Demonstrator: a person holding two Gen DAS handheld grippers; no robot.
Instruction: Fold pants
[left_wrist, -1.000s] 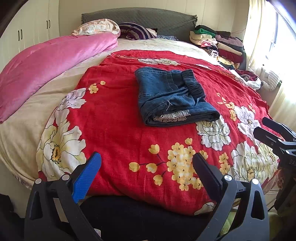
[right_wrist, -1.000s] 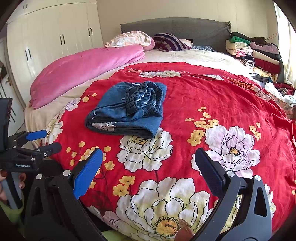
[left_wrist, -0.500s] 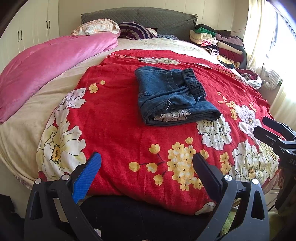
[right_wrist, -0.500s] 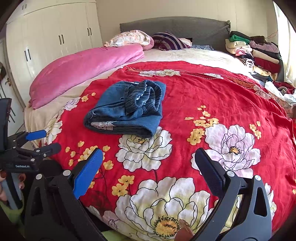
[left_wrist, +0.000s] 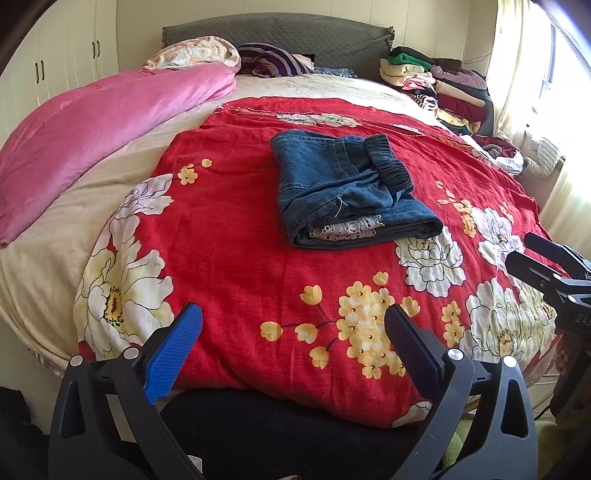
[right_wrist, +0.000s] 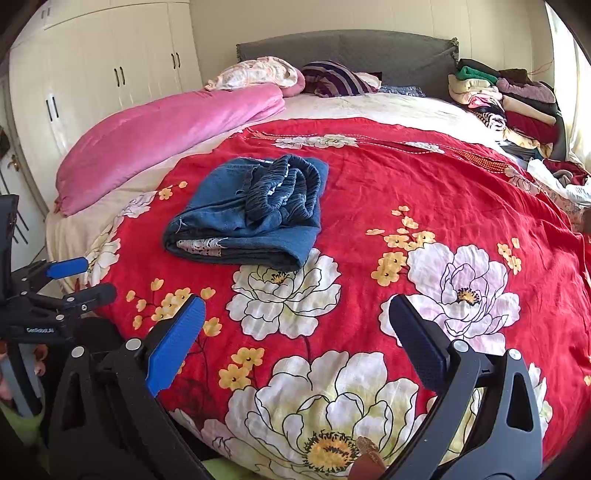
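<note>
So the pants (left_wrist: 347, 192) are sitting folded up in a chunky rectangle, upper middle of the left wrist view and left of center in the right wrist view, lying on the red floral blanket (left_wrist: 236, 258) that covers the bed. Looks to me like the folding is basically done: the bundle is compact, the legs doubled over, with the fold edge facing the cameras and the gathered elastic waistband (right_wrist: 284, 192) bunched on top. A strip of pale lace trim (left_wrist: 347, 230) peeks out between the layers at the near edge, so it's not perfectly squared off.

The left gripper (left_wrist: 291, 339) is spread wide, holding nothing, hanging low at the bottom of the frame over the near edge of the bed. The right gripper (right_wrist: 295, 332) is the same deal, fingers apart and empty, well clear of the pants. My read is both are pulled back on purpose so they don't drag the bundle.

Material-wise it's mid-blue denim, thick and a bit stiff, so it holds the fold. The blanket looks like soft nubby fabric with big white and yellow flowers. There's a plush pink duvet (right_wrist: 166, 140) at upper left, and a stack of folded clothes (right_wrist: 509, 99) at upper right by the headboard
</note>
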